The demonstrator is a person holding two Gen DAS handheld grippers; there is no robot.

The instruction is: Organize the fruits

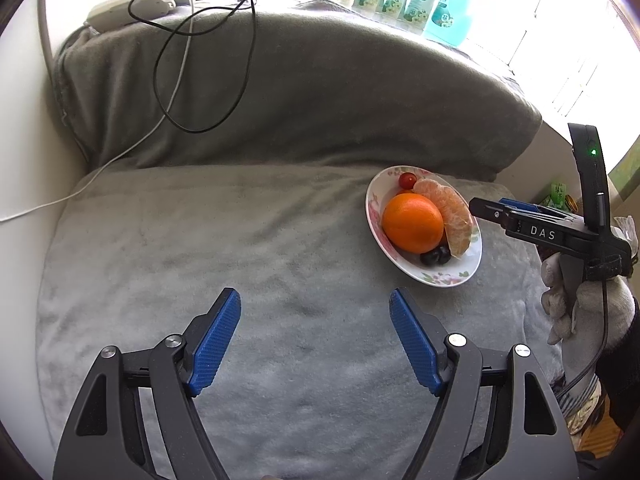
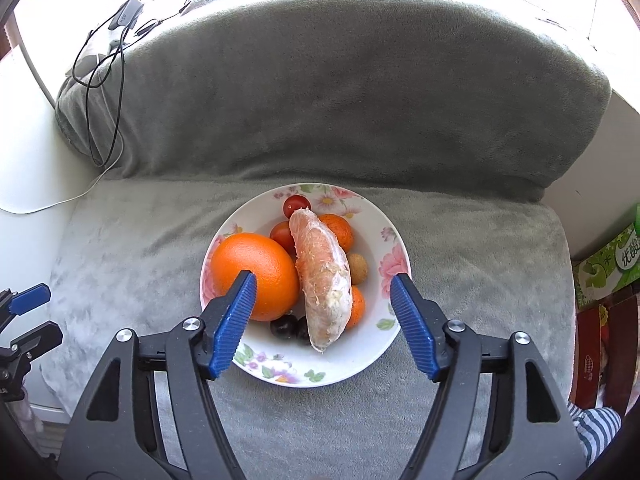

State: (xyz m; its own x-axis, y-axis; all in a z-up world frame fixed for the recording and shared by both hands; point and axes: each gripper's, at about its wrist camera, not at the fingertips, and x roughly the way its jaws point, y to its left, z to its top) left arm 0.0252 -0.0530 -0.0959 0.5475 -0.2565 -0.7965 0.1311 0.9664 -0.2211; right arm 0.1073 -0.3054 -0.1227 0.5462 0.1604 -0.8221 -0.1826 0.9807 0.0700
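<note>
Clearly "DAS" marks the right gripper (image 1: 486,209); carton (image 2: 608,266) lettering seems unreadable.

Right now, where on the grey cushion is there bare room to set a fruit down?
The grey plush seat cushion lies bare left of the floral white bowl, out to the white cable. The bowl is crowded: large orange, peeled citrus segment, cherry tomatoes, dark grapes.

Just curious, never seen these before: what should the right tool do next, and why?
Probably lift the right tool clear: its jaws stand open and empty, and the peeled pale-orange citrus segment already lies in the white floral bowl with the other fruit.
</note>
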